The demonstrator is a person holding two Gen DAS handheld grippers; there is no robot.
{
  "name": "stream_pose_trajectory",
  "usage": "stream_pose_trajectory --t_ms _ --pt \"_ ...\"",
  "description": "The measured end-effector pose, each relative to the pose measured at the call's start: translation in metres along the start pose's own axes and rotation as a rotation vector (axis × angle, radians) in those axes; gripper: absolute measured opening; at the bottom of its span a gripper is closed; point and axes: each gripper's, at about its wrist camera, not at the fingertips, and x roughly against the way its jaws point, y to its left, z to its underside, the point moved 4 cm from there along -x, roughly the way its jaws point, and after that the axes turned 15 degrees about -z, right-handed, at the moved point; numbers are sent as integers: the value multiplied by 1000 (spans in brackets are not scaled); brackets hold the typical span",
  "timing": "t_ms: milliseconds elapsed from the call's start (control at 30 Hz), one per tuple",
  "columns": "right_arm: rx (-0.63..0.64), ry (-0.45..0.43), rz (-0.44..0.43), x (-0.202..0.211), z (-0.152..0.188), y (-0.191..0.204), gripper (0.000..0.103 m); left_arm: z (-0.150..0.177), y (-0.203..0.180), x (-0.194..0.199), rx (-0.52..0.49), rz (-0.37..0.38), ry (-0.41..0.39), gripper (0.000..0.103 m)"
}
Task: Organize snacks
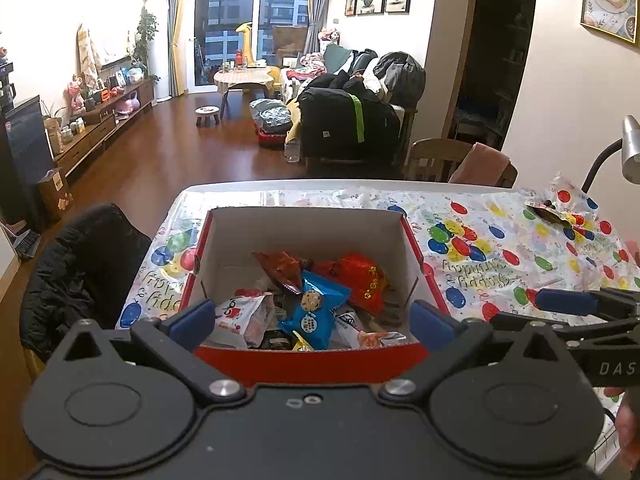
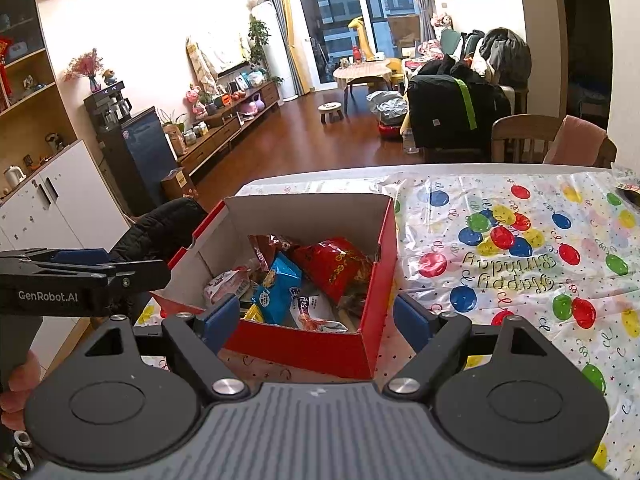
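Snacks (image 1: 312,304) lie heaped in the red box (image 1: 320,360) at the left end of the table (image 1: 500,248), a blue cookie packet (image 1: 314,312) on top with its long side running away from the person. One stray packet (image 1: 550,212) sits well apart, far over to the right near the lamp (image 1: 628,148). Both tools hang just short of the box's near wall, jaws spread and empty. The left gripper (image 1: 314,320) faces the box squarely; the right gripper (image 2: 316,318) stands nearer the stray packet, so that reach looks like its job.
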Motion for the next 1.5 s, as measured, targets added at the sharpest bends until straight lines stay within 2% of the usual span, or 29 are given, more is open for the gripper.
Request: stream_pose_trajectory --t_ms 967,1500 --pt "-12 20 -8 -13 -5 6 84 -1 4 -2 14 -22 16 103" --pt "-23 40 -7 -24 -1 8 84 14 8 -9 14 -21 54 103"
